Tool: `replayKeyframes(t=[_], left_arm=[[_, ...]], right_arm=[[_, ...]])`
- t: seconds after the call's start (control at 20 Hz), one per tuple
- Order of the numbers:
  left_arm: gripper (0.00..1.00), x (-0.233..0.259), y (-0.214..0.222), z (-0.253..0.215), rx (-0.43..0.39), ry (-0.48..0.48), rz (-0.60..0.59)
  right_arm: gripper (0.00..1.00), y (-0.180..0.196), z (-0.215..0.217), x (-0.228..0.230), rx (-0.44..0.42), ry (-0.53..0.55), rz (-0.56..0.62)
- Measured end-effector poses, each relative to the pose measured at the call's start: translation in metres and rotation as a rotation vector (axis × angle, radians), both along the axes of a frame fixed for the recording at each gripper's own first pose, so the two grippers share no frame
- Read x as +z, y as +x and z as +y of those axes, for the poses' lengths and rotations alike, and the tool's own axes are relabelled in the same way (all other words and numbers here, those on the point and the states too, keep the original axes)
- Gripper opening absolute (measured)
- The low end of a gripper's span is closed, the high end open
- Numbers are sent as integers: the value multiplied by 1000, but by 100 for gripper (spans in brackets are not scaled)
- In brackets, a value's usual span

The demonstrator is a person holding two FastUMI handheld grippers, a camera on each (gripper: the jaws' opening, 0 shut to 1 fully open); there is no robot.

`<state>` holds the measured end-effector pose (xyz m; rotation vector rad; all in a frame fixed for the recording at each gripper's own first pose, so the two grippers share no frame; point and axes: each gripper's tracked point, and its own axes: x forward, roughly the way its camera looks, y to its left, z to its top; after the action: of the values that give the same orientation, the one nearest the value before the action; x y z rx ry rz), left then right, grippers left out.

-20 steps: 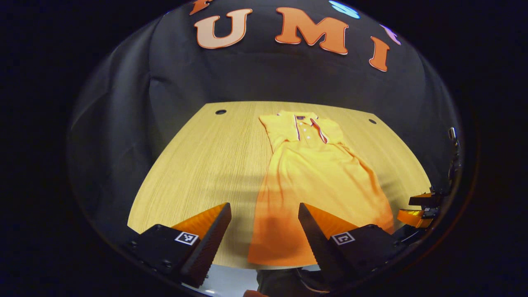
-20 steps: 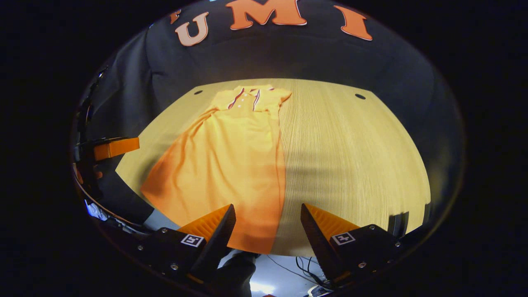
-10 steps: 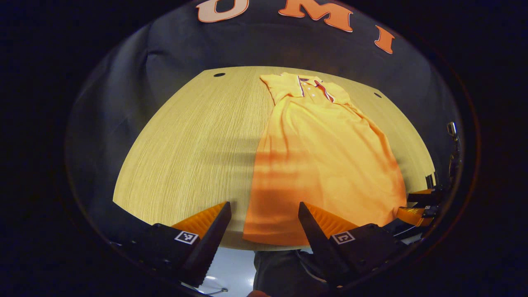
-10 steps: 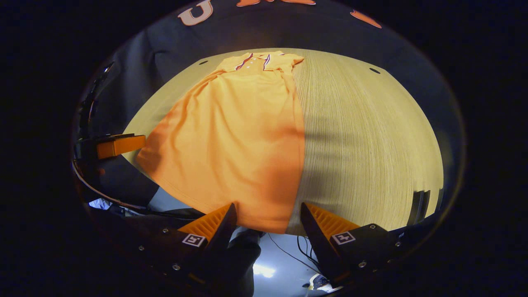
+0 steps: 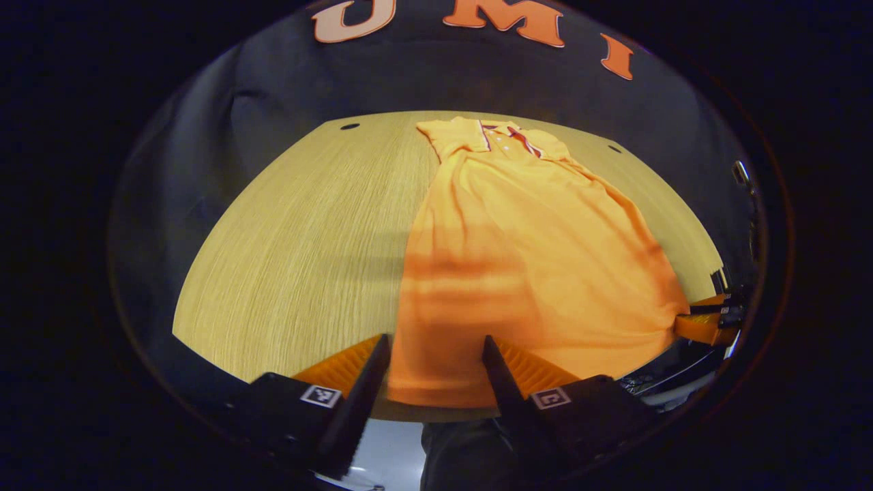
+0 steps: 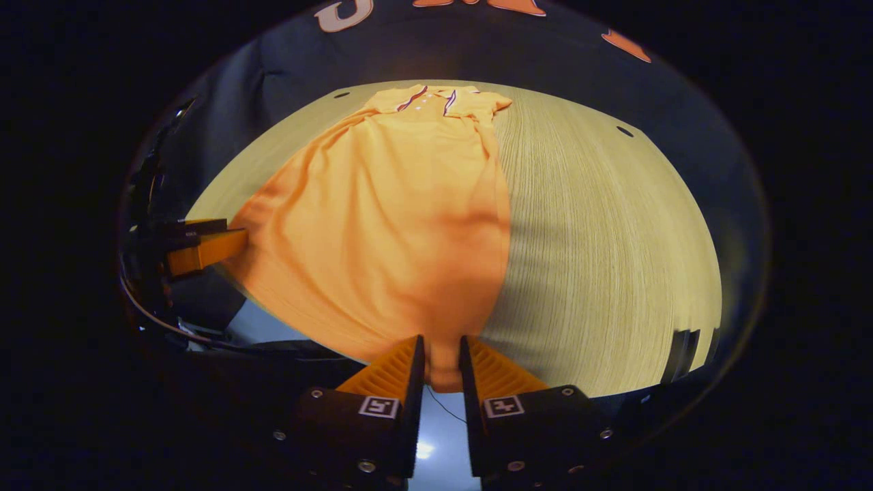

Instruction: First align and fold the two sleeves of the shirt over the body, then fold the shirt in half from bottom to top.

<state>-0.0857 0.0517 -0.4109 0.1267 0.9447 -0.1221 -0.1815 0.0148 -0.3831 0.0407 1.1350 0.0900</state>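
Two unreadable square markers (image 6: 379, 406) beside shirt (image 6: 382, 218).

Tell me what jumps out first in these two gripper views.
The orange shirt lies lengthwise on the wooden table, collar at the far end and sleeves folded in. At its near hem, the right gripper has closed on one corner, while the left gripper straddles the other corner, jaws apart.

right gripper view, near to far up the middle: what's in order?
right gripper → shirt hem pinched between its fingers → shirt body → collar → bare table → booth wall
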Motion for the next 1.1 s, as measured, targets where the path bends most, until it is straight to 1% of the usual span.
replayKeyframes(t=[0.05, 0.1, 0.2, 0.3, 0.35, 0.4, 0.5, 0.65, 0.7, 0.8, 0.9, 1.1], left_arm=[[72, -3, 3, -4, -10, -5, 0], [51, -2, 2, -9, -12, -11, -6], [8, -2, 4, -10, -28, 13, 4], [10, -2, 2, -16, -30, -31, 35], [10, -4, 8, -12, 0, -36, 29], [1, 1, 7, -11, 4, -53, 29], [1, 13, 13, -11, 5, -59, 9], [1, 38, 32, -16, -14, -61, -47], [1, 47, 40, -15, -18, -54, -72], [1, 62, 58, -15, -25, -47, -112], [1, 75, 74, -15, -15, -66, -129], [1, 103, 110, -20, -25, -98, -175]], right_arm=[[17, 2, 3, 0, -13, 19, -6], [17, 3, 10, -1, -12, 45, -8], [16, 5, 15, -1, -12, 96, -8], [5, 7, 19, 0, -88, 173, -15], [5, 10, 19, 0, -110, 188, -24], [5, 10, 20, 2, -111, 204, -29], [5, 17, 17, 9, -115, 207, -59], [4, 43, 21, 35, -188, 319, -144], [4, 51, 16, 40, -202, 324, -163], [4, 65, 12, 49, -205, 335, -192], [4, 82, 13, 68, -213, 375, -231], [3, 119, 8, 96, -185, 379, -297]])
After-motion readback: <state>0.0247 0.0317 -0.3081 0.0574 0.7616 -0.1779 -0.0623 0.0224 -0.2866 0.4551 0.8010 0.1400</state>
